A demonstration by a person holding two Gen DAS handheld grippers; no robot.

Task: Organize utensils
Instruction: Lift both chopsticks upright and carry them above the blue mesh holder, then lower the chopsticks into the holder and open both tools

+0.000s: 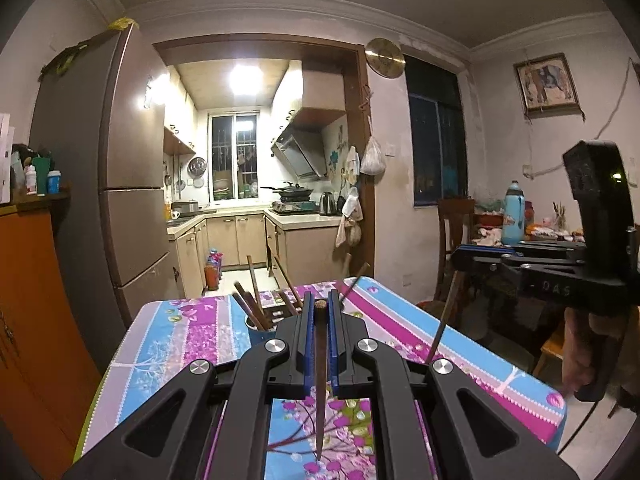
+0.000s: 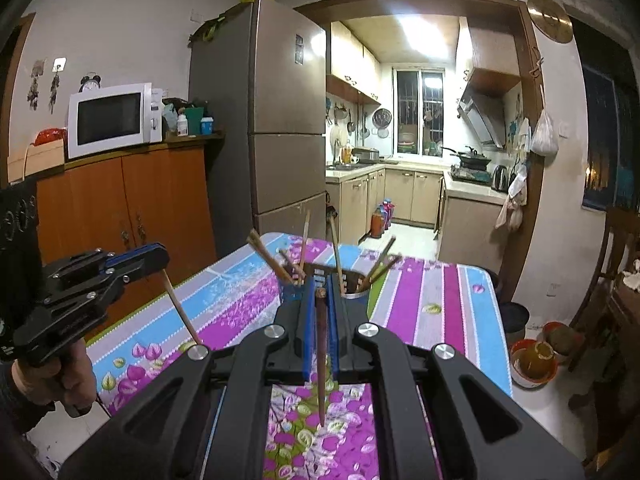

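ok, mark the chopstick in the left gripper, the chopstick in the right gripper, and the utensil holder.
left chopstick (image 1: 320, 380), left wrist view, mid shaft below the pads
right chopstick (image 2: 321, 364), right wrist view, mid shaft
utensil holder (image 2: 289, 289), right wrist view, blue left wall

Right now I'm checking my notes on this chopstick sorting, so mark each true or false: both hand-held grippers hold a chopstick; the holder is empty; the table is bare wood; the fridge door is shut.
1. Each hand-held gripper, left and right, is shut on a chopstick. True.
2. The holder is empty. False: several chopsticks stand in it.
3. The table is bare wood. False: a flowered cloth covers it.
4. The fridge is closed. True.
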